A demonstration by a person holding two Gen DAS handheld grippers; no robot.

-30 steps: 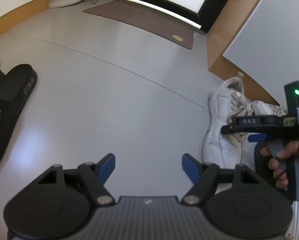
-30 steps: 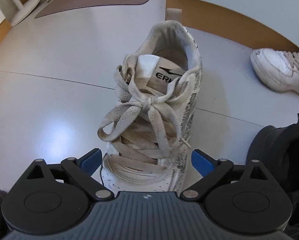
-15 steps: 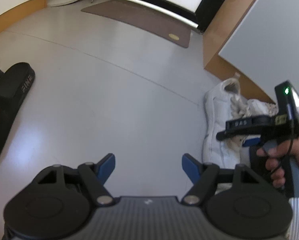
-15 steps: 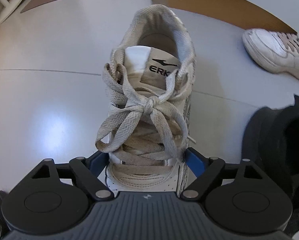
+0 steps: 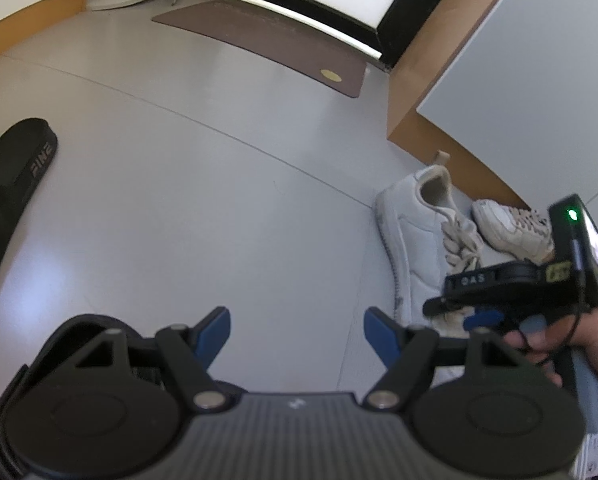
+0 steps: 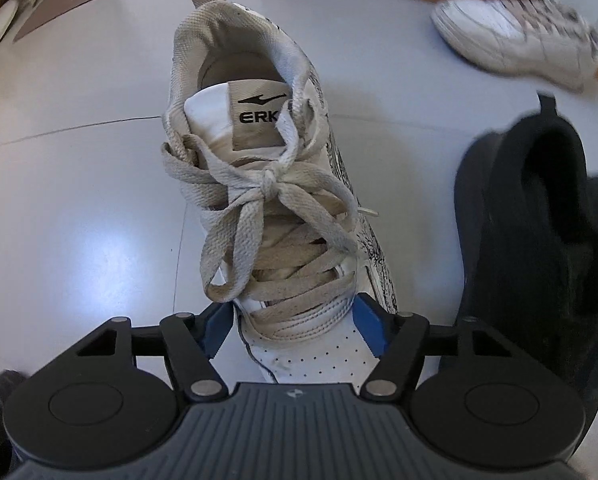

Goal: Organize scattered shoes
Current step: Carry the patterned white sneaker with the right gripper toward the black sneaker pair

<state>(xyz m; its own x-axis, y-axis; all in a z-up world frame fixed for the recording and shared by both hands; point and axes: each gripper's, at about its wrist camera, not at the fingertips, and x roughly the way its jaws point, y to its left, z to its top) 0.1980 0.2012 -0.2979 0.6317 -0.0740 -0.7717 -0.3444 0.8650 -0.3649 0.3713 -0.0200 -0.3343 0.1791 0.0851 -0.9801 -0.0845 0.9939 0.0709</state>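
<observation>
A white laced sneaker (image 6: 259, 184) stands on the grey floor, heel away from me. My right gripper (image 6: 295, 326) points steeply down over its toe end. Its jaws are closing, with the forefoot between them, and both blue pads (image 6: 219, 328) touch the sneaker's sides. In the left wrist view the same sneaker (image 5: 415, 232) lies at the right, with a hand (image 5: 571, 344) holding the right gripper above it. My left gripper (image 5: 297, 330) hangs open over bare floor with nothing between its fingers.
A second white sneaker (image 6: 511, 36) lies by the wooden skirting at the far right. A black shoe (image 6: 531, 232) sits close to the right of the held sneaker. A black slide (image 5: 11, 192) lies at the far left. A brown mat (image 5: 267, 40) lies before the doorway.
The right gripper's jaws have narrowed from wide apart onto the sneaker's forefoot, and the gripper has shifted and rolled a little over it. The left gripper has kept its place and its opening.
</observation>
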